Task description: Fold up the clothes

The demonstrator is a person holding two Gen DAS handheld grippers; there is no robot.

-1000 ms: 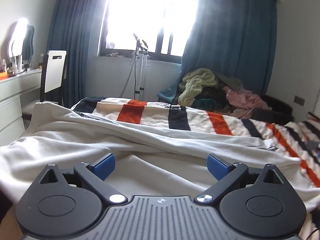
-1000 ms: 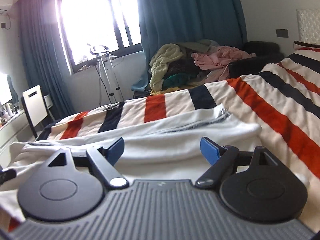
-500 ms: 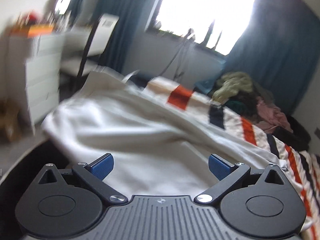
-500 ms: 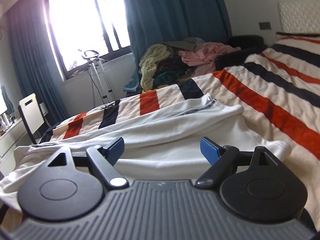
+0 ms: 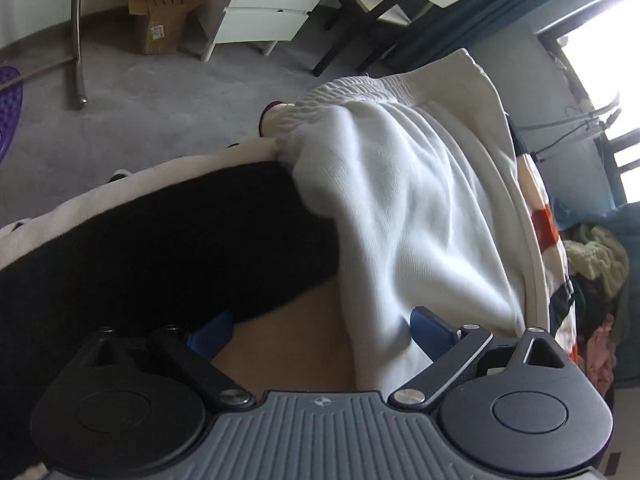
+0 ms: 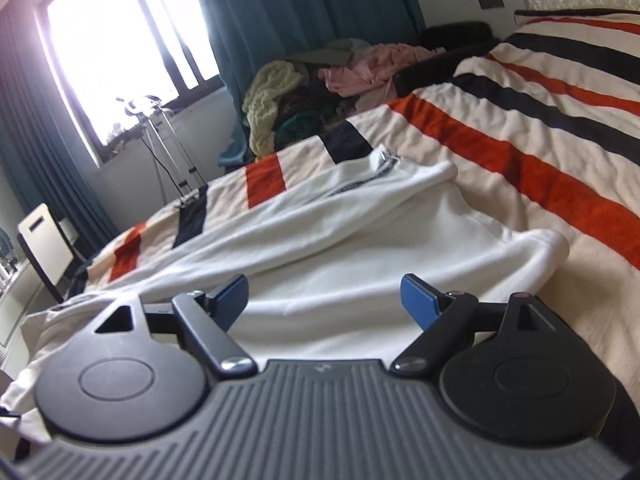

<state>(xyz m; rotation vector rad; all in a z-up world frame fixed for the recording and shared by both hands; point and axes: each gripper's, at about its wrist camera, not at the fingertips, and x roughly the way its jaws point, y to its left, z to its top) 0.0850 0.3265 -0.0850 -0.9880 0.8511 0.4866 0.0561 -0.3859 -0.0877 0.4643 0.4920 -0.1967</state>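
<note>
We found the white knit garment (image 6: 352,240) spread across the striped orange, black and cream bed cover (image 6: 540,128), its ribbed hem (image 5: 360,88) hanging over the bed's edge above the grey floor (image 5: 140,108). Our left claw (image 5: 320,332) pointed steeply down there, jaws wide though just narrowing slightly, perhaps brushing cloth, gripping nothing. Our right claw (image 6: 324,296) stood open over the garment.

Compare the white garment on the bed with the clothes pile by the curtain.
The white garment is one pale piece spread along the striped blanket; the clothes pile is many colours, heaped and crumpled. The garment lies just ahead of the right claw; the pile sits far behind. Neither is folded.
</note>
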